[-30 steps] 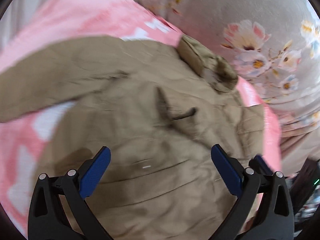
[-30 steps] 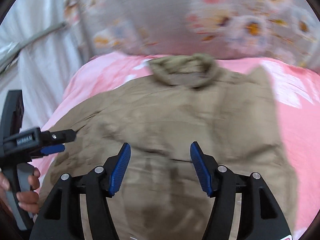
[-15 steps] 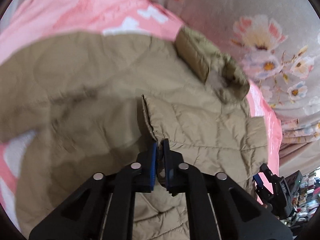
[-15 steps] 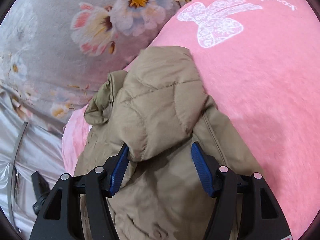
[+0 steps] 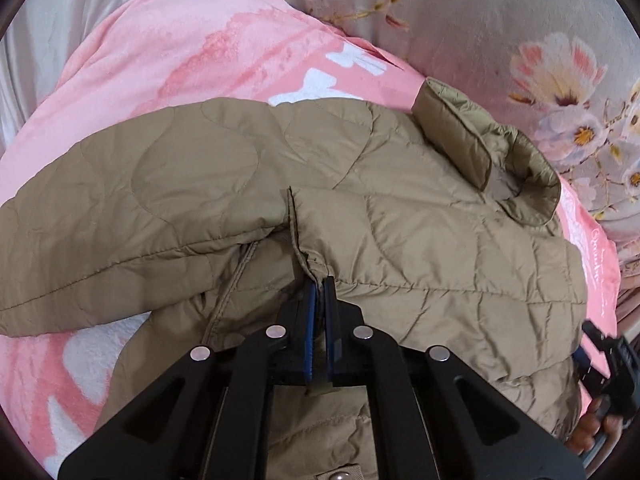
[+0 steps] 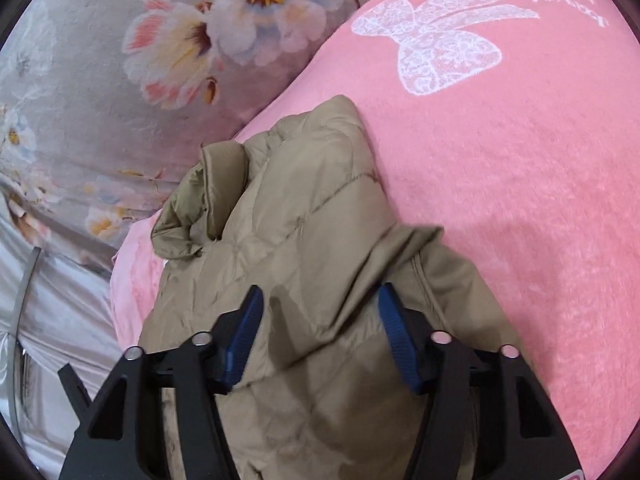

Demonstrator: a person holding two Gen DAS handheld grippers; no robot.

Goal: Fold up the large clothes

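Where the left gripper (image 5: 318,284) pinches the jacket (image 5: 400,232) edge, right gripper (image 6: 320,320) closing astride a fold, contact perhaps hidden.

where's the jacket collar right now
In the left wrist view the collar sits upper right on the jacket, by the floral cover; in the right wrist view it is left of centre.

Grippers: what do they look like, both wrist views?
Both match. Left gripper: black angular plastic frames with triangular cut-outs, round silver pivot pins, and blue ribbed pads on the fingers. Right gripper: same black frame, silver pins and blue ribbed pads, plus a bit of a red-and-white label at its lower right corner. No cables or sleeves visible.
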